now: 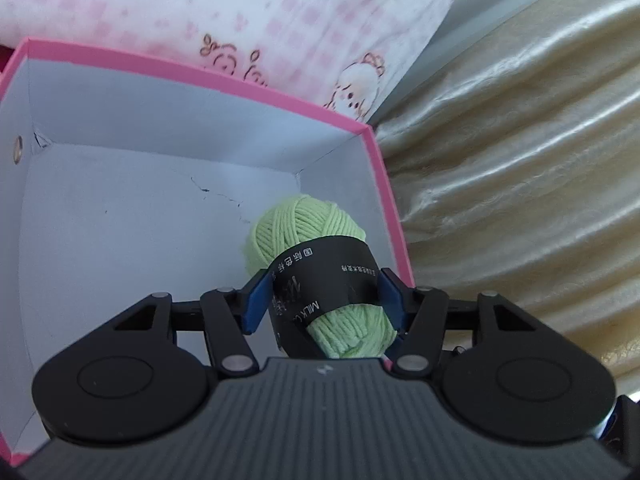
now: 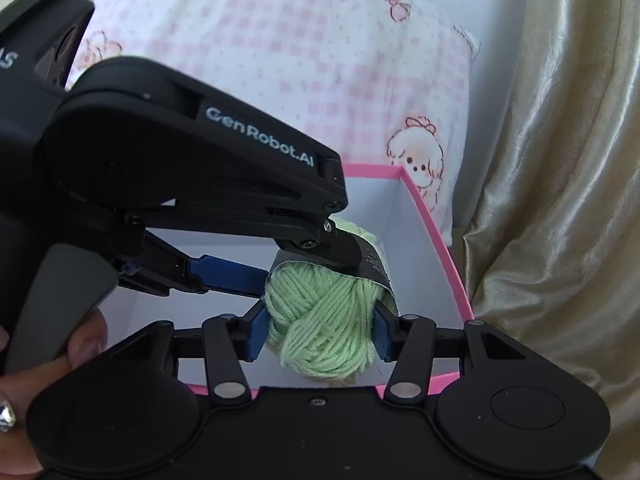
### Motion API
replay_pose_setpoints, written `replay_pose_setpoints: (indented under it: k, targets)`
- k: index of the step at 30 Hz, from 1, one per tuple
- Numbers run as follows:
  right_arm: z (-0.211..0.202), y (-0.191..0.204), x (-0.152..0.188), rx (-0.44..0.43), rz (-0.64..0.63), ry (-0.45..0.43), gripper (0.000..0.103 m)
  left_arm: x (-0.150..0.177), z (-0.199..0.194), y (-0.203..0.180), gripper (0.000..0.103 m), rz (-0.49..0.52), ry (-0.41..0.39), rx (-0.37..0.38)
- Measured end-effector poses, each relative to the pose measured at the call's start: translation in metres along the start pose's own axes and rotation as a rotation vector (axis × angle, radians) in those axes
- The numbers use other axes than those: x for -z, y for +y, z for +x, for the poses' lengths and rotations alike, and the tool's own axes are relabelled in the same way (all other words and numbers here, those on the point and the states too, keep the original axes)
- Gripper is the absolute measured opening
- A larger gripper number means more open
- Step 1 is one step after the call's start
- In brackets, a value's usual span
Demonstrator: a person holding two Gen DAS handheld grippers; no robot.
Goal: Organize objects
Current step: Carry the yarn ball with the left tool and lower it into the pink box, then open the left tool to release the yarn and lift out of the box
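An open pink box with a white inside lies below both grippers. My left gripper is shut on a light green yarn skein, its blue pads pressing the black paper label. It hangs over the box's right part. In the right wrist view the left gripper reaches in from the left with that labelled skein. Just in front of it my right gripper is shut on a second light green yarn ball, above the box's near pink rim. The two yarns touch or overlap.
A pink-checked pillow printed with cartoon puppies lies behind the box, also seen as the pillow. Shiny cream-gold fabric covers the right side. A person's hand holds the left gripper's trigger at the lower left.
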State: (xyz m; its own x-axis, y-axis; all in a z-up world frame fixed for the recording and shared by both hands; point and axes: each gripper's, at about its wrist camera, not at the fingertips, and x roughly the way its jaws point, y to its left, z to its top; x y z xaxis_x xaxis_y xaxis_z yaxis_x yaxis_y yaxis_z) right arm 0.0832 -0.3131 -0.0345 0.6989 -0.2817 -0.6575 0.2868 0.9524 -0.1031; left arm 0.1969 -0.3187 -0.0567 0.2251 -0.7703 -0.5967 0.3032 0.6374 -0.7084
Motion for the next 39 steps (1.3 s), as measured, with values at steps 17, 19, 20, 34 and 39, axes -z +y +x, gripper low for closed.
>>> replay_pose_setpoints:
  k: [17,19,20,34,39]
  targets:
    - [0.025,-0.017,-0.012,-0.041,-0.092,0.172,0.067,-0.015,0.049,0.041,0.047,-0.16,0.181,0.014]
    - [0.028,-0.018,-0.011,-0.024,-0.096,0.167,0.067,-0.01,0.054,0.039,0.047,-0.154,0.199,0.005]
    - [0.03,-0.017,-0.01,-0.017,-0.1,0.162,0.066,-0.008,0.056,0.038,0.047,-0.149,0.209,-0.007]
    - [0.05,-0.017,-0.002,-0.011,-0.134,0.157,0.051,-0.01,0.043,0.029,0.042,-0.098,0.16,-0.122]
    - [0.046,-0.018,-0.003,-0.089,-0.106,0.185,0.022,-0.003,0.05,0.003,0.034,0.039,0.129,-0.148]
